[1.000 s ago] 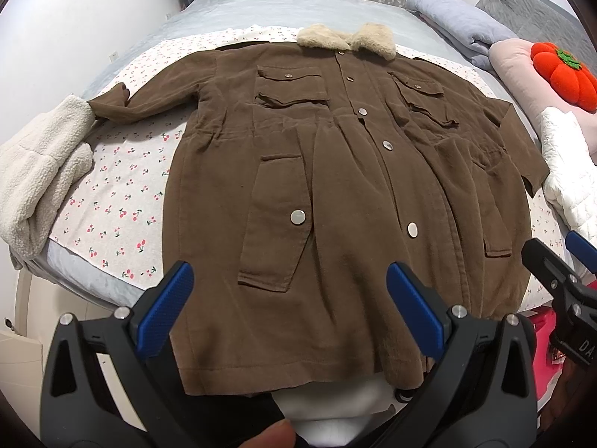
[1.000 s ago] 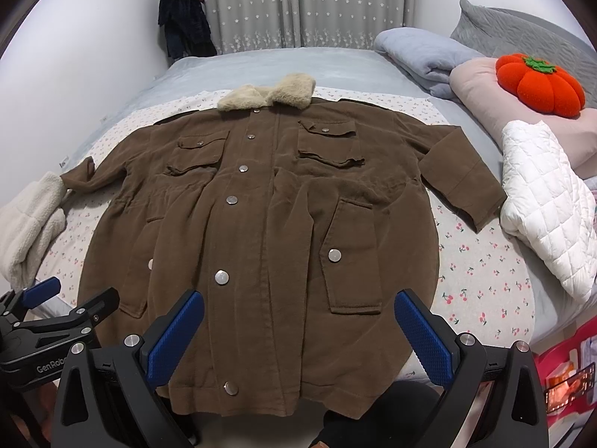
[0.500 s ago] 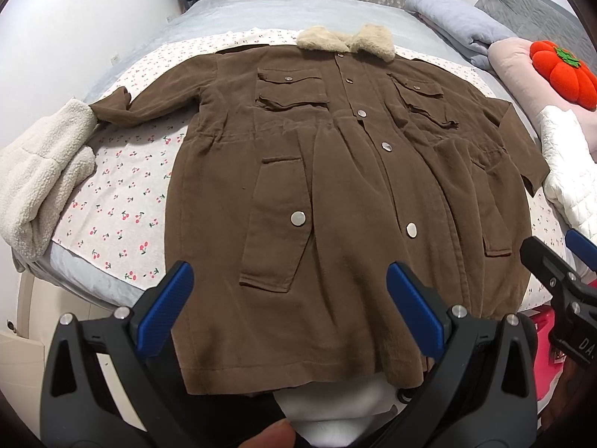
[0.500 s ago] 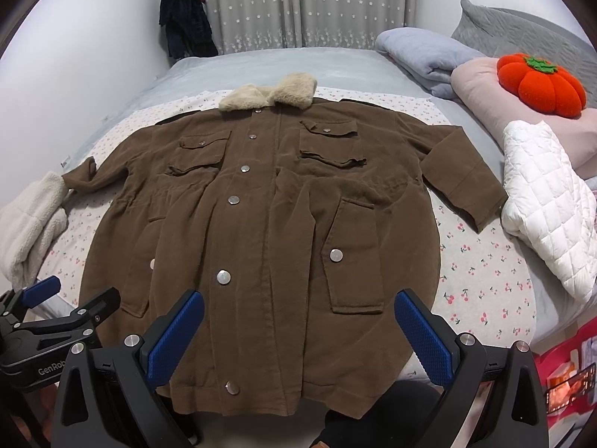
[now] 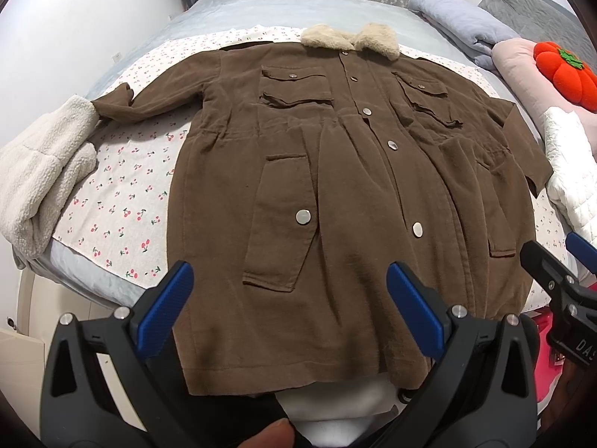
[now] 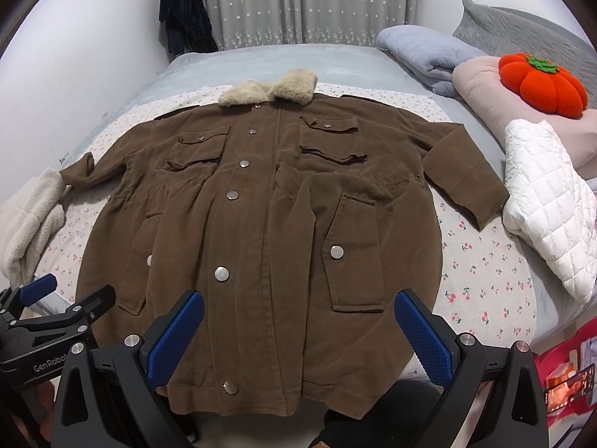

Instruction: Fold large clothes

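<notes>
- Left gripper (image 5: 289,300) and right gripper (image 6: 298,330) hovered above the hem, jaws wide apart, holding nothing.
- Brown coat (image 5: 335,194) lay face-up, buttoned, spread flat on the cherry-print sheet (image 5: 123,186), sleeves out, fur collar (image 5: 350,39) at the far end.
- Judged: folding not started; next move needs a sleeve or side edge pinched and brought inward.

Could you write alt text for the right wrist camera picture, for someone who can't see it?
A long brown coat with a cream fur collar lies spread flat, buttoned, on a bed. The open right gripper with blue pads hovers over its hem. An orange pumpkin cushion sits at right.
</notes>
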Tool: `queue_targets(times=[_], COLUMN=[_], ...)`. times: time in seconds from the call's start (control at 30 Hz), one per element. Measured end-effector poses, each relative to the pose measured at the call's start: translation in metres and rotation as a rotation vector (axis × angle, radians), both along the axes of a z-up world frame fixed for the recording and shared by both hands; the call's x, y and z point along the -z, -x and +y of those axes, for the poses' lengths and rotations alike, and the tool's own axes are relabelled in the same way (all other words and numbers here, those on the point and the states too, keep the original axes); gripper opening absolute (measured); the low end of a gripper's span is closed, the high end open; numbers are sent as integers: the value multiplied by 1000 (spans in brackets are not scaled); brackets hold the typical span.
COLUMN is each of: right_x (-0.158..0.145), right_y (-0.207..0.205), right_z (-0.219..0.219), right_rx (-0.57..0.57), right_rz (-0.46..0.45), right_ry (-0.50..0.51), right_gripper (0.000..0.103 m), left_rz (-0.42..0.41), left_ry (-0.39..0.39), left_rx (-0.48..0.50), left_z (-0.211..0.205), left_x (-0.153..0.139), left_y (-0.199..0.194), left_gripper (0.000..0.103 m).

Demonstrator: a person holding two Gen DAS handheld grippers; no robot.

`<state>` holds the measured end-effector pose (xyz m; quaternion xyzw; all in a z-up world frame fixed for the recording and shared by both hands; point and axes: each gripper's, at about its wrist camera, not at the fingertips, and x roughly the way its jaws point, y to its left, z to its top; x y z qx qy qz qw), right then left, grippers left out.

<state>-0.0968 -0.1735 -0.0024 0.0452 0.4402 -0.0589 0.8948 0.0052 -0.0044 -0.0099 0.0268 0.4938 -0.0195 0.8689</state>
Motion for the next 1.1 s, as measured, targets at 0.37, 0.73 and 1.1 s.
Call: queue_targets(times=[0.37, 0.73, 1.1], right_x=[-14, 7, 73], right_y=[14, 11, 10], right_z=[-5, -88, -166], right_rx=[-35, -67, 55], right_rz=[-57, 39, 129], right_ry=[33, -147, -521], right_gripper=[103, 103, 96], left_rz=[-18, -6, 243], left_ry=[30, 76, 438], left_rx=[11, 85, 9], left_z=[17, 82, 134], left_x=[-7, 0, 84], left_y=[0, 0, -13], left_gripper=[103, 103, 79])
